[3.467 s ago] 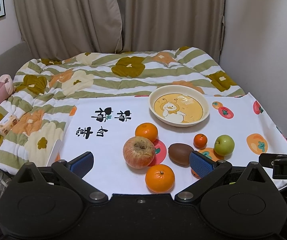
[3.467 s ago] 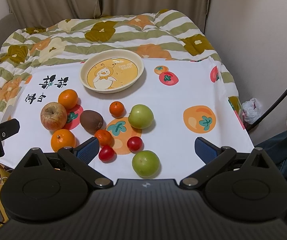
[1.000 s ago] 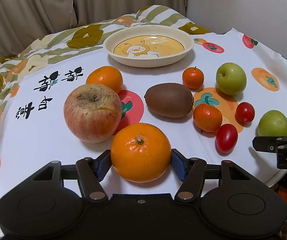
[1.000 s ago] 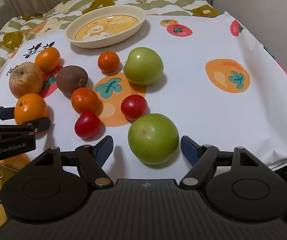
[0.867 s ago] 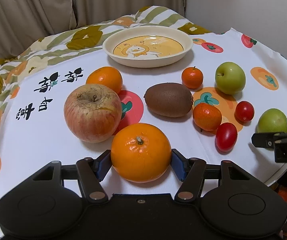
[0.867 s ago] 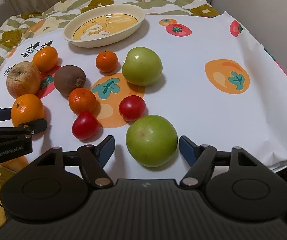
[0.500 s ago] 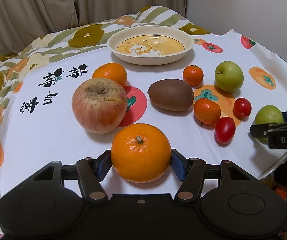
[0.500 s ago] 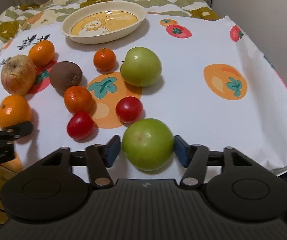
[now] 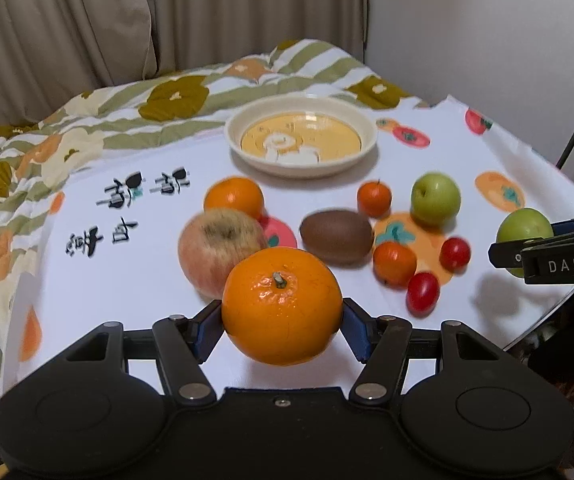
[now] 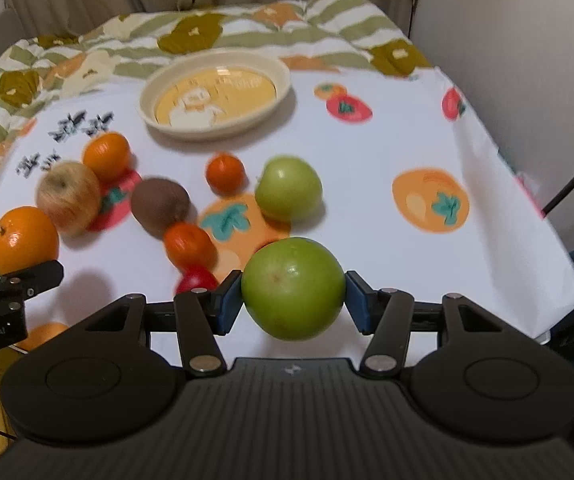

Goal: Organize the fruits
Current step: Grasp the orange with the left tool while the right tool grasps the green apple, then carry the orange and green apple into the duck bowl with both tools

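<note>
My left gripper [image 9: 282,322] is shut on a large orange [image 9: 281,306] and holds it above the white cloth; the orange also shows in the right wrist view [image 10: 24,240]. My right gripper [image 10: 293,300] is shut on a green apple [image 10: 293,288], lifted off the cloth; the apple also shows in the left wrist view [image 9: 524,229]. A cream plate [image 9: 301,135] with a yellow duck picture stands empty at the back. On the cloth lie a red apple [image 9: 221,250], a kiwi [image 9: 337,236], a second orange [image 9: 234,199], another green apple [image 9: 435,199], small tangerines and red tomatoes.
The printed white cloth [image 9: 135,280] covers a table set against a bed with a striped flower quilt [image 9: 87,136]. A wall [image 9: 487,32] stands at the right and curtains [image 9: 127,12] behind. The cloth's front edge drops off near both grippers.
Both grippers have risen with their fruit: the orange and the green apple have left the cloth. The right gripper closed on the green apple within the last second.
</note>
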Motion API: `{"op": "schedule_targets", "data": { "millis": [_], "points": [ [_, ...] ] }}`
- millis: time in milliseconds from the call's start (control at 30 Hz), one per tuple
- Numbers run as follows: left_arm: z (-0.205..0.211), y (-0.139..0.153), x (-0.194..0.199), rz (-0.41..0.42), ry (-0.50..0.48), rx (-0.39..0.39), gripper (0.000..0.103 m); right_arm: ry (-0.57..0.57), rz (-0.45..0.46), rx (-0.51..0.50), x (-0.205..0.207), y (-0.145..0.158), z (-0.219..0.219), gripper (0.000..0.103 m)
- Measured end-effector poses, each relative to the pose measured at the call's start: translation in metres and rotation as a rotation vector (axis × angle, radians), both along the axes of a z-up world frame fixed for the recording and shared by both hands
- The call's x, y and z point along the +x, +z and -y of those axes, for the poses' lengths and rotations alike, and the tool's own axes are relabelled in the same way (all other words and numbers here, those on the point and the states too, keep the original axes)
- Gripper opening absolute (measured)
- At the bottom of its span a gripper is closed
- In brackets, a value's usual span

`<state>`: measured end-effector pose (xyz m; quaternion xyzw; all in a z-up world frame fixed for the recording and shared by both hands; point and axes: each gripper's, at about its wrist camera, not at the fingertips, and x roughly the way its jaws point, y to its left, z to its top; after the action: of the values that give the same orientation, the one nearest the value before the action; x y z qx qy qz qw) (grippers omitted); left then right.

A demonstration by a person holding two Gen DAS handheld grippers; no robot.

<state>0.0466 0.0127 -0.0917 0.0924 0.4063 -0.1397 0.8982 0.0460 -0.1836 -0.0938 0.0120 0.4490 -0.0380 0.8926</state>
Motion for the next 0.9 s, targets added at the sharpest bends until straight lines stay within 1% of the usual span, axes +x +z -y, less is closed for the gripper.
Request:
{"op": "schedule_targets", "data": {
  "millis": [233, 367, 433, 500, 600, 733, 900],
  "points": [
    [-0.003, 0.044, 0.008, 0.069, 0.000, -0.029, 0.066, 0.009, 0.064, 0.033, 0.008, 0.050, -0.003, 0.069],
    [0.002, 0.068, 0.024, 0.105, -0.006, -0.050, 0.066, 0.032, 0.108, 0.032, 0.023, 0.074, -0.002, 0.069],
    [0.006, 0.078, 0.032, 0.129, -0.007, -0.049, 0.066, 0.051, 0.124, 0.046, 0.034, 0.084, 0.000, 0.069],
    [0.009, 0.086, 0.042, 0.139, 0.000, -0.065, 0.066, 0.075, 0.137, 0.046, 0.047, 0.093, 0.001, 0.069],
    [0.016, 0.097, 0.060, 0.151, 0.019, -0.077, 0.066, 0.118, 0.154, 0.031, 0.069, 0.103, 0.004, 0.069],
    [0.028, 0.107, 0.088, 0.162, 0.043, -0.075, 0.066, 0.167, 0.157, 0.049, 0.104, 0.113, 0.011, 0.069],
    [0.042, 0.104, 0.128, 0.155, 0.061, -0.049, 0.066, 0.226, 0.162, 0.043, 0.153, 0.114, 0.017, 0.069]
  ]
}}
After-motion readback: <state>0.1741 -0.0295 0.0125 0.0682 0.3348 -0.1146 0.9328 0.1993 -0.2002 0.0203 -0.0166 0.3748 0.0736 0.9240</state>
